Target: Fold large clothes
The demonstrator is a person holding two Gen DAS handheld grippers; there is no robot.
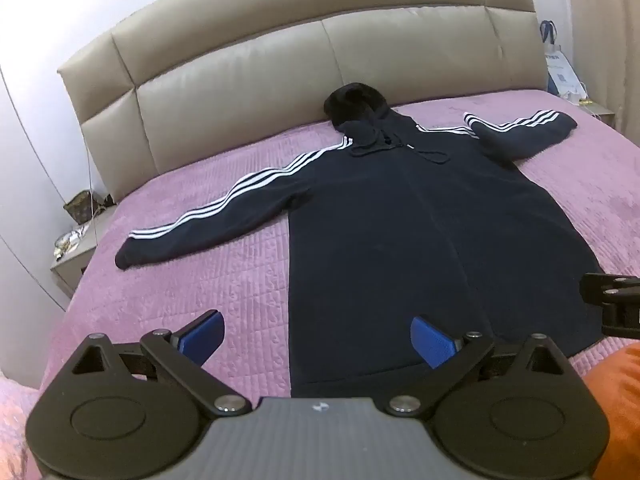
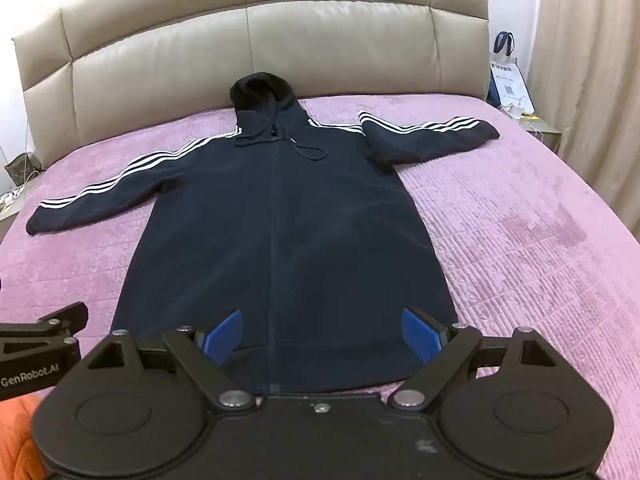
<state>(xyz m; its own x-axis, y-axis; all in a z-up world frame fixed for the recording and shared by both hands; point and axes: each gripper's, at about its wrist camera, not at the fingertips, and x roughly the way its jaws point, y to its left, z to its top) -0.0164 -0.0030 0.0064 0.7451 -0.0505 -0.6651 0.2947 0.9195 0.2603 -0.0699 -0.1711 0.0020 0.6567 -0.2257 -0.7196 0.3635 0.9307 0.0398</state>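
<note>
A dark navy zip hoodie (image 1: 400, 220) with white sleeve stripes lies flat, face up, on the bed, hood toward the headboard; it also shows in the right wrist view (image 2: 280, 220). Its left sleeve (image 1: 224, 216) is stretched out. Its right sleeve (image 1: 520, 132) is bent back on itself. My left gripper (image 1: 316, 340) is open and empty above the hem's left corner. My right gripper (image 2: 322, 334) is open and empty above the hem's right half. The right gripper's edge shows in the left wrist view (image 1: 612, 304); the left gripper's edge shows in the right wrist view (image 2: 44, 344).
The purple quilted bedspread (image 1: 200, 288) covers the bed. A beige padded headboard (image 1: 260, 92) stands behind the hood. Nightstands with small items sit at the left (image 1: 76, 248) and right (image 2: 540, 124). A white bag (image 2: 508, 80) stands at the far right. Orange fabric (image 1: 616, 400) lies near me.
</note>
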